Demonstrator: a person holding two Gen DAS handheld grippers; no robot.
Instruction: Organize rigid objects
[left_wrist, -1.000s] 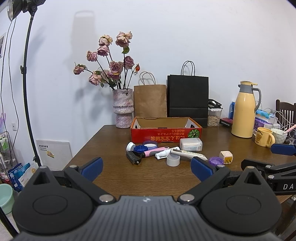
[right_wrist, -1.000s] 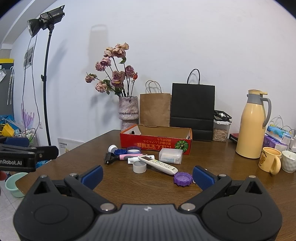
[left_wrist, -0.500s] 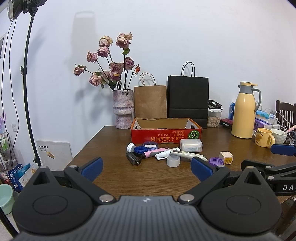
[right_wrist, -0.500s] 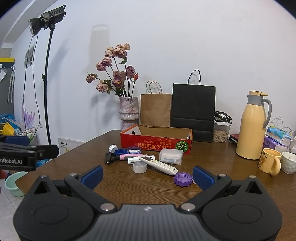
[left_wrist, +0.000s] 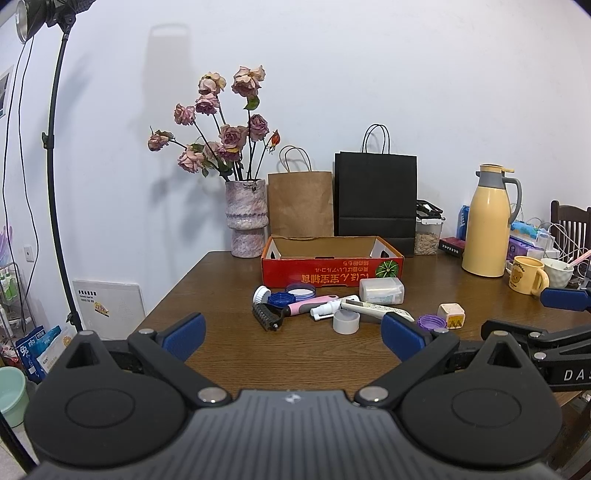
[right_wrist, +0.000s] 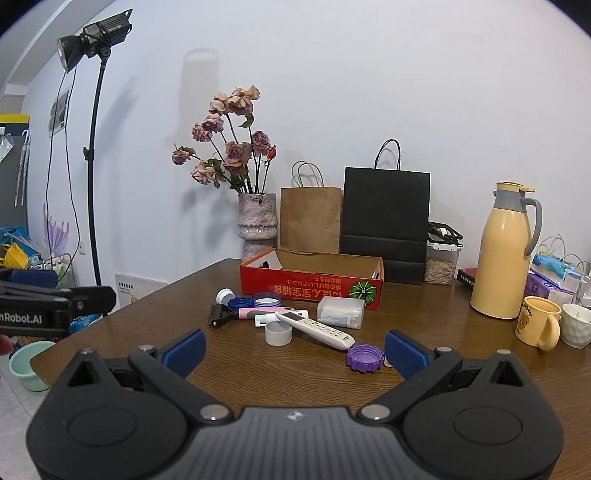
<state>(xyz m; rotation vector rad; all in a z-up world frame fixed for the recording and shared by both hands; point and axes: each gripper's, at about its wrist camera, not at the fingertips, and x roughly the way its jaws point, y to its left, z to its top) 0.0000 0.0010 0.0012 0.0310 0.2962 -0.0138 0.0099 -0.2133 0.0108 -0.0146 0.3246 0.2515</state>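
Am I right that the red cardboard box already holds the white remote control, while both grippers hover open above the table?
Not quite: the white remote control lies on the table in front of the red cardboard box, as the right wrist view shows. The left gripper and right gripper are indeed open.

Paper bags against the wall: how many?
2. A brown paper bag stands behind the red box, right of the vase; a black paper bag stands right beside it. None looks hidden.

Before the red box I had bare table to pass over; the remote, tape roll and brush crowded its front.
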